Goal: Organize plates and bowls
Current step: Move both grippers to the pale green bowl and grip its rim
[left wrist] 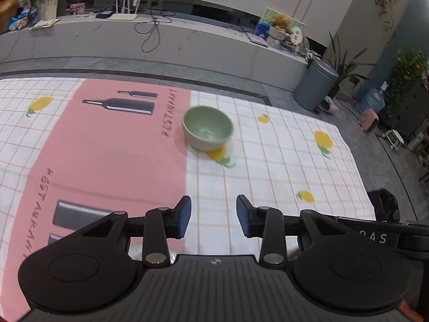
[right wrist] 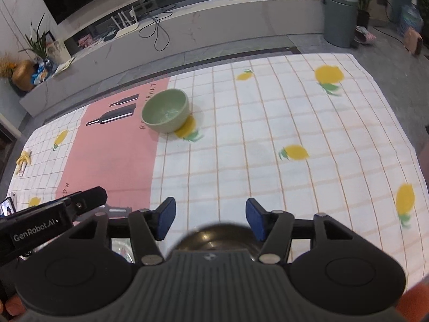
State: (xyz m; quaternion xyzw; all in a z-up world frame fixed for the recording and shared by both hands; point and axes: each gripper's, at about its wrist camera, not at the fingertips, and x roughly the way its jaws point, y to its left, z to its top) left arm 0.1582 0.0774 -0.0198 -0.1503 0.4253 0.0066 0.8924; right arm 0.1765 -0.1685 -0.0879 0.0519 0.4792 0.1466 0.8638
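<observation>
A pale green bowl [left wrist: 207, 128] stands upright and empty on the tablecloth, at the edge of the pink placemat [left wrist: 107, 155]. It also shows in the right wrist view [right wrist: 165, 110]. My left gripper [left wrist: 213, 216] is open and empty, held well short of the bowl. My right gripper [right wrist: 211, 218] is open and empty, above a dark round bowl or dish [right wrist: 214, 238] that is mostly hidden under the gripper body. The left gripper's body [right wrist: 53, 220] shows at the left of the right wrist view.
A white checked cloth with lemon prints [right wrist: 295, 134] covers the table. A banana peel [right wrist: 22, 161] and a phone [right wrist: 8, 206] lie at its left edge. Beyond are a low grey TV bench [left wrist: 161, 35] and a grey bin [left wrist: 315, 84].
</observation>
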